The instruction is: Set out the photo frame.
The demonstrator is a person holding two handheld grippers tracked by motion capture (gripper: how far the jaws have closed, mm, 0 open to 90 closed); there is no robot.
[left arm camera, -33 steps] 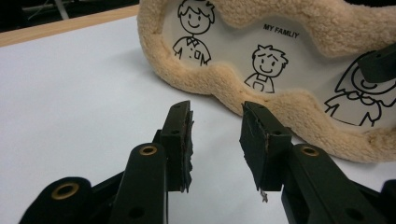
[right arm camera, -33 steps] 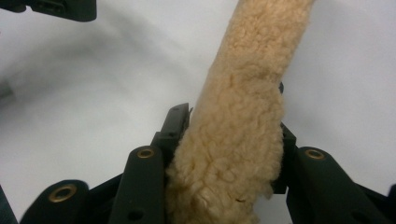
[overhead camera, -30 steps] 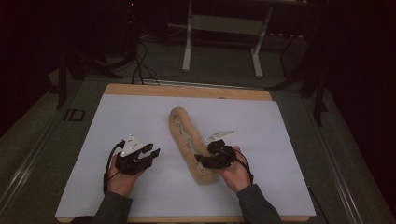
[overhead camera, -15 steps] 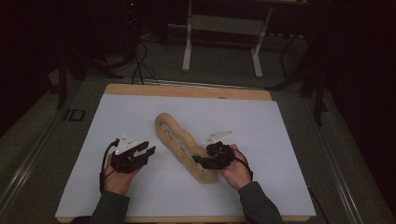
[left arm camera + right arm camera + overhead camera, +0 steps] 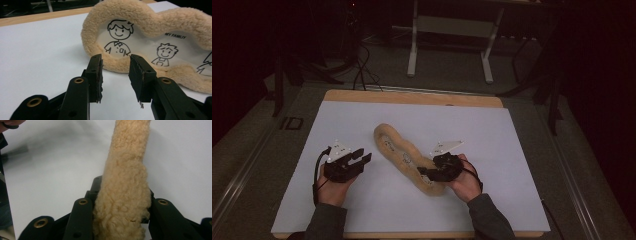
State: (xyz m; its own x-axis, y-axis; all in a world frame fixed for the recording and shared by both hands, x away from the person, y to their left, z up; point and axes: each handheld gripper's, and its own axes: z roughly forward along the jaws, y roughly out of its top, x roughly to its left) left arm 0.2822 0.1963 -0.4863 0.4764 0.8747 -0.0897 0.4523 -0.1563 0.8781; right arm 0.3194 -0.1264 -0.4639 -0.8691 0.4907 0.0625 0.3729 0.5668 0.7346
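Left gripper (image 5: 357, 159), at 8 o'clock on the white table (image 5: 492, 125), jaws apart and empty, aimed at the near rim of the fleece-edged insole (image 5: 150, 37), just short of contact. The insole lies at table centre, running from 11 o'clock toward 5 o'clock, printed face up. Right gripper (image 5: 426, 174), at 5 o'clock, jaws clamped on the insole's fleece end (image 5: 122, 202). Judged progress: one end secured; the second grasp and any further handling remain.
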